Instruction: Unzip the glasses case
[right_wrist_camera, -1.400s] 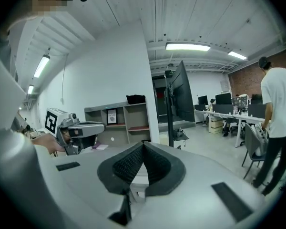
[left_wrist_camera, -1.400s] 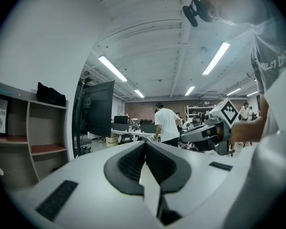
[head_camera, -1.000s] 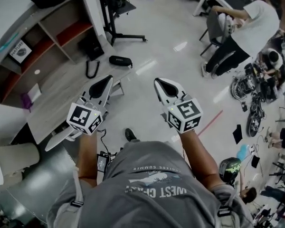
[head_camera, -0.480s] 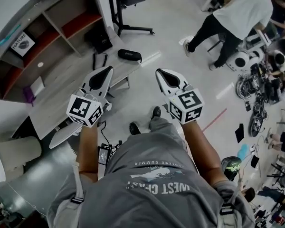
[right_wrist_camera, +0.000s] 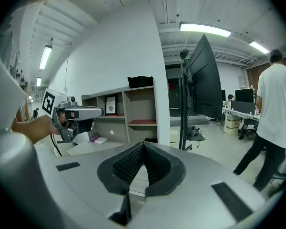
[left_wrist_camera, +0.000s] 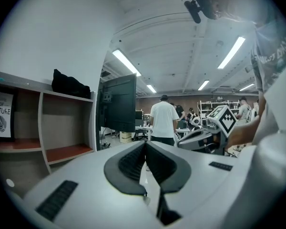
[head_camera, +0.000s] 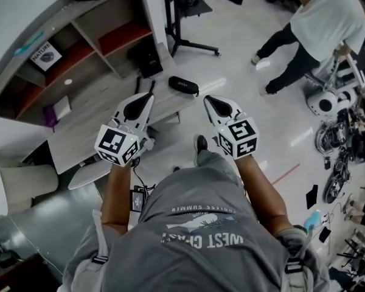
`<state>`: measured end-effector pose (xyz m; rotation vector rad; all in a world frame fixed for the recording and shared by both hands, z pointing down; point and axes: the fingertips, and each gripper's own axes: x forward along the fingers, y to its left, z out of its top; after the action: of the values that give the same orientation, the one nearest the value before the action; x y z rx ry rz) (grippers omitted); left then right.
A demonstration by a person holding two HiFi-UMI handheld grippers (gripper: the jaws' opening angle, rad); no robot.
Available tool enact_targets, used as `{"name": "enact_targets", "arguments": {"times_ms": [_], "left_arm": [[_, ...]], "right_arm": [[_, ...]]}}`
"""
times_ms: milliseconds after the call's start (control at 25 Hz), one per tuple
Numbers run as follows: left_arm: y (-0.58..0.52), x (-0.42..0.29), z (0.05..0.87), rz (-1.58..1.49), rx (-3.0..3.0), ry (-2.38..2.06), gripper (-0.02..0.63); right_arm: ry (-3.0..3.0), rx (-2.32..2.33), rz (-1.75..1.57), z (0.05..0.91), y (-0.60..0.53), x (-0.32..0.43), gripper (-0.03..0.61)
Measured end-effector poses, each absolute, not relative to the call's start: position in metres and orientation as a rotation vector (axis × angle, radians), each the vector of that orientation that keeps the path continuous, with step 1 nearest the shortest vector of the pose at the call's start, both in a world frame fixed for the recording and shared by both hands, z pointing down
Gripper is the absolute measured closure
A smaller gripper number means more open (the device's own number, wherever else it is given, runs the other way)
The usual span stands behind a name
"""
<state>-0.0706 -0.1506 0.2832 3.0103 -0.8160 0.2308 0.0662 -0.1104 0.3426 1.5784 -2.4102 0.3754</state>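
The glasses case [head_camera: 183,85] is a black oval pouch lying at the near end of a pale wooden table [head_camera: 88,126] in the head view. My left gripper [head_camera: 148,95] is shut and empty, with its tip over the table's end just left of and short of the case. Held over the floor, my right gripper [head_camera: 207,98] is also shut and empty, to the right of the case and apart from it. The jaws meet at the tips in the left gripper view [left_wrist_camera: 145,143] and the right gripper view [right_wrist_camera: 143,144]. Neither gripper view shows the case.
A shelf unit [head_camera: 79,41] with a framed print stands behind the table. A black monitor stand [head_camera: 182,23] rises beyond the case. A person in a white shirt [head_camera: 325,17] stands at the upper right, near wheeled equipment. My feet are on the floor below the grippers.
Both grippers have moved forward toward the table's end, so the case now lies just ahead of their tips. The person in white has walked further off to the upper right.
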Motion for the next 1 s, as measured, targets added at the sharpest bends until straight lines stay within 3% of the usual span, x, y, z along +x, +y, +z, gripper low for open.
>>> {"name": "enact_targets", "arguments": {"times_ms": [720,1000], "left_arm": [[-0.244,-0.051,0.356,0.361,2.798,-0.972,0.614],[-0.268,-0.043,0.395,0.406,2.733,-0.962,0.614]], "right_arm": [[-2.309,1.133,0.079,0.488,-0.228,0.086,0.547],[-2.173,0.842,-0.085,0.580,-0.251,0.087,0.444]]}}
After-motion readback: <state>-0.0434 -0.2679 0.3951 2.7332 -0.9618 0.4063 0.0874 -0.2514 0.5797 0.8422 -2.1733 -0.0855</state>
